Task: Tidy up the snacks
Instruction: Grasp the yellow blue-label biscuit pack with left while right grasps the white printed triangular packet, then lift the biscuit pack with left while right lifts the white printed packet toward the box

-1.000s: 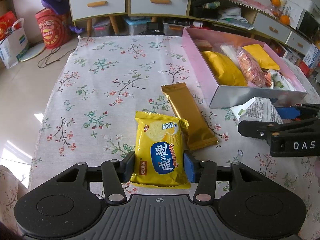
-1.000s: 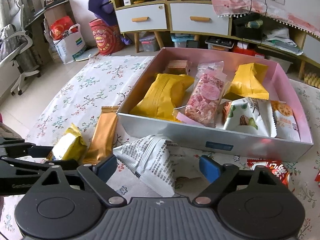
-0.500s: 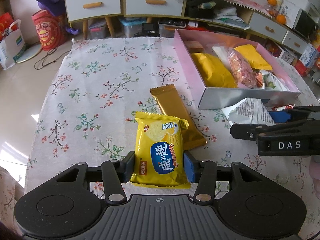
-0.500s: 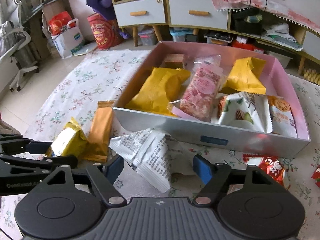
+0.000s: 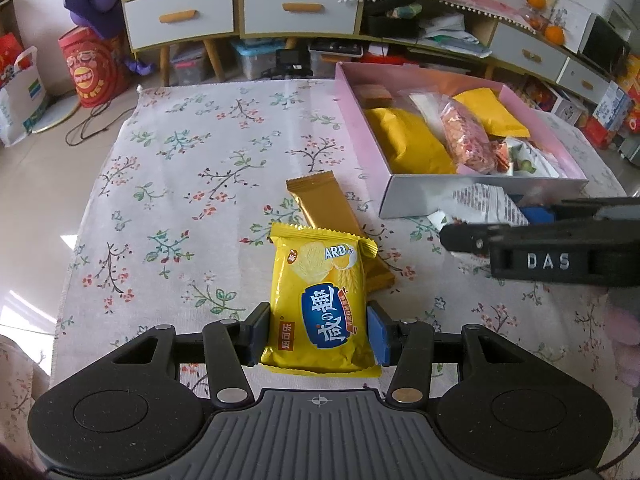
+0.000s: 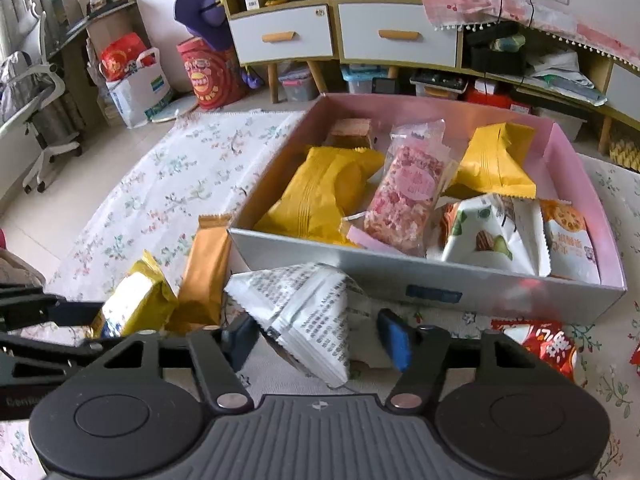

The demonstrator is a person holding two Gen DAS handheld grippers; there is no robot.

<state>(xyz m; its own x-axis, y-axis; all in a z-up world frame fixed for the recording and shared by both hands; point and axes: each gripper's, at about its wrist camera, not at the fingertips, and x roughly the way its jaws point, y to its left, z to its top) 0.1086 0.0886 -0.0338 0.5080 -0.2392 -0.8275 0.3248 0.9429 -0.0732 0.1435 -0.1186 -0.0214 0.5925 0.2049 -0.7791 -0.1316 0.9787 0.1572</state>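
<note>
Indoors, floral tablecloth (image 5: 192, 184); drawer cabinets (image 5: 180, 20) behind. Left gripper (image 5: 318, 330) clamps yellow biscuit packet (image 5: 320, 300) near cloth's front edge. Right gripper (image 6: 316, 338), jaws just closing, straddles white printed packet (image 6: 304, 308) before pink snack box (image 6: 432, 280); contact unclear.

My jaws have just been closing around the white packet (image 6: 308, 312) at lower centre. The pink box (image 6: 472, 284) sits just behind it.

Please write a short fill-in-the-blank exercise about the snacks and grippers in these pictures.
1. The left gripper is shut on a ___ biscuit packet.
2. The white printed snack pouch lies between the jaws of the ___ gripper.
3. The gold foil bar lies ___ the pink cardboard box.

Missing words: yellow; right; outside
</note>
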